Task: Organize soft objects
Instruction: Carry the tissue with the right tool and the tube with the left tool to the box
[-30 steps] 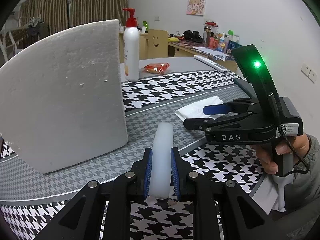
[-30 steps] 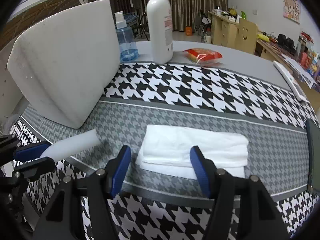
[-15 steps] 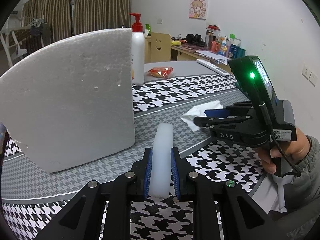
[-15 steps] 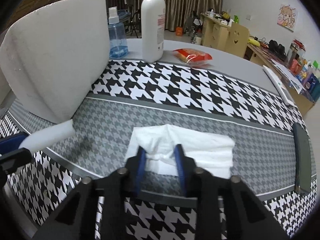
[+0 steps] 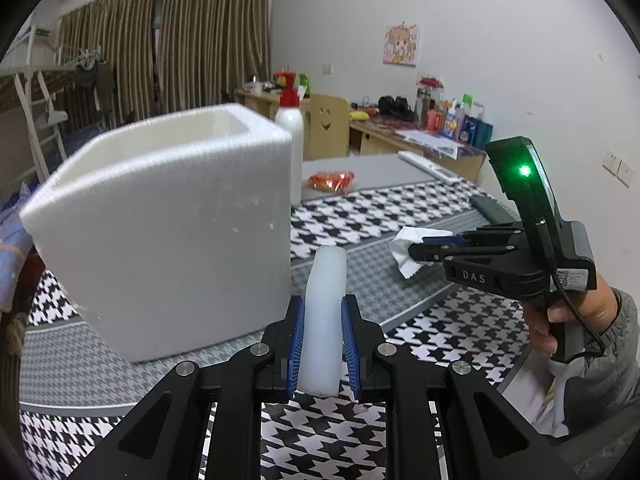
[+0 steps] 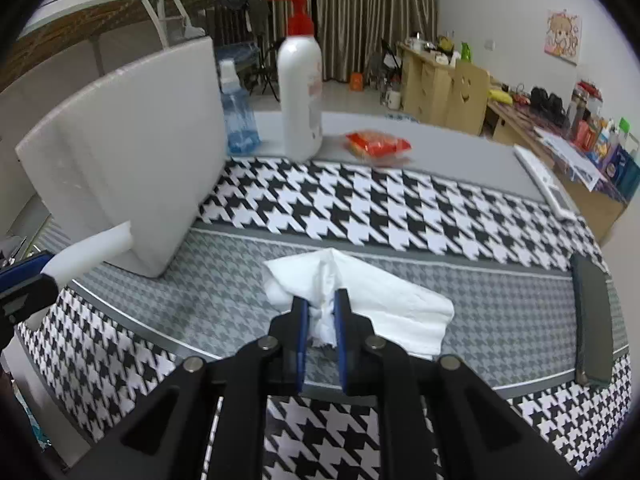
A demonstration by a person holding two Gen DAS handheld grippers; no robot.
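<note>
While both tools are loaded, neither soft item has yet reached the white foam box (image 5: 168, 236) that stands on the houndstooth worktop (image 6: 400, 208). Left tool (image 5: 323, 354) has its blue pads closed firmly on a white foam strip (image 5: 325, 304), which sticks straight out ahead of the tool, its far end just beside the box's near right corner. Right tool (image 6: 320, 332) is pinched nearly shut on a bunched fold of a white cloth (image 6: 376, 296); most of the cloth spreads ahead and to the right of that tool, and seems to hang clear of the worktop in the left view. Beyond the box stand a white pump bottle (image 6: 300, 92), a blue bottle (image 6: 238, 120) and a red snack packet (image 6: 378, 144); a dark flat device (image 6: 592, 316) lies far right of the right tool. Likely risks: the cloth is held only by a small gathered pinch, so it could slip free or drag on the box rim, and the light box could be nudged if the strip's tip catches its wall. Compared with a second ago, the right tool has gone from wide open above the flat, folded cloth to gripping and lifting it, and the left tool has risen, so the box's open top now shows.
</note>
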